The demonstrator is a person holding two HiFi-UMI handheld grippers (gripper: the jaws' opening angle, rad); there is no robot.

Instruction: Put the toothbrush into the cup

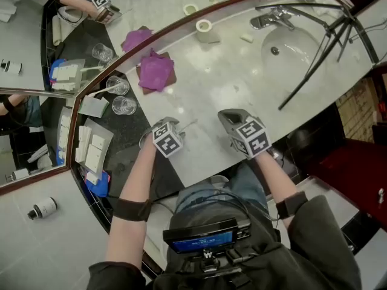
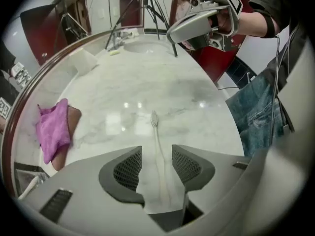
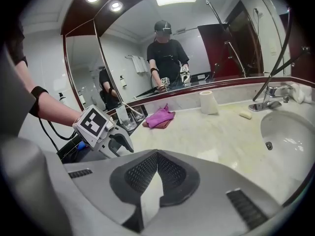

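Note:
A thin white toothbrush [image 2: 157, 146] lies flat on the marble counter [image 2: 147, 82], its head pointing away from me. My left gripper [image 2: 156, 150] points steeply down over it, open. The handle runs between the two pads, and neither pad presses on it. In the head view the left gripper [image 1: 172, 130] is at the near edge of the counter, with the toothbrush [image 1: 188, 125] just beyond it. Two clear glass cups [image 1: 124, 106] [image 1: 117, 85] stand on a dark tray to the left. My right gripper [image 3: 156, 156] is shut and empty, hovering to the right [image 1: 230, 119].
A purple cloth [image 1: 156, 70] lies on a brown pad behind the toothbrush. A paper roll [image 1: 204, 29], a bar of soap [image 1: 247, 38], the sink [image 1: 290, 47] and its tap [image 1: 272, 18] sit further right. Black tripod legs [image 1: 320, 47] cross the sink. A mirror runs along the back.

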